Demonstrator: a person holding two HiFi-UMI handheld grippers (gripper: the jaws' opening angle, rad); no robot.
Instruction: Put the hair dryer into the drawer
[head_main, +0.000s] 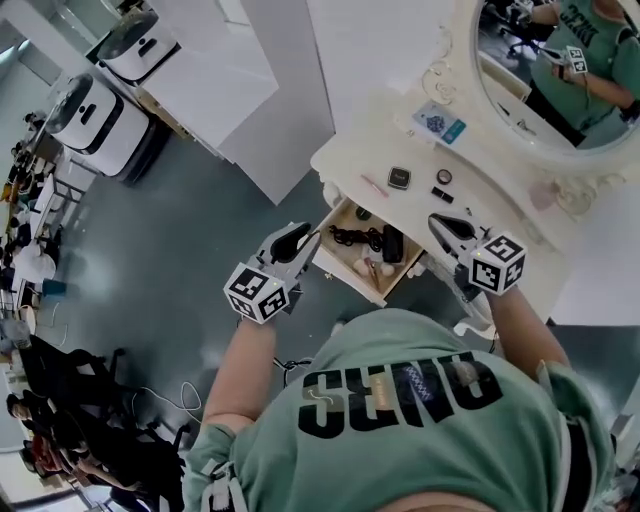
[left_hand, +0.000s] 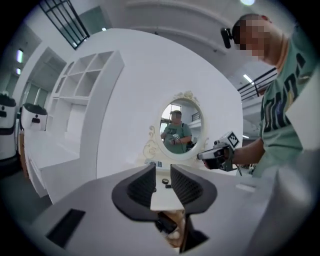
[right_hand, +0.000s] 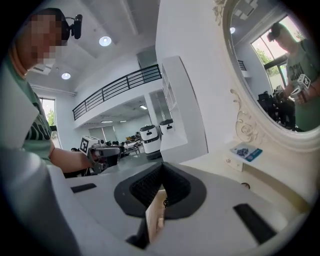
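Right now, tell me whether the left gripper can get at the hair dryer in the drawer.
Probably yes. The drawer stands open, the hair dryer lies uncovered inside it, and the left gripper hovers empty by the drawer's open side with nothing between them.

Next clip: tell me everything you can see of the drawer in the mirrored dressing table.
The drawer is a shallow box with a pale front edge and a light, wood-look inside. It is pulled out of the white dressing table and stands open. In it lie a black hair dryer with its coiled cord and a few small pale items. The left tool and right tool hang above its two sides; neither touches it.
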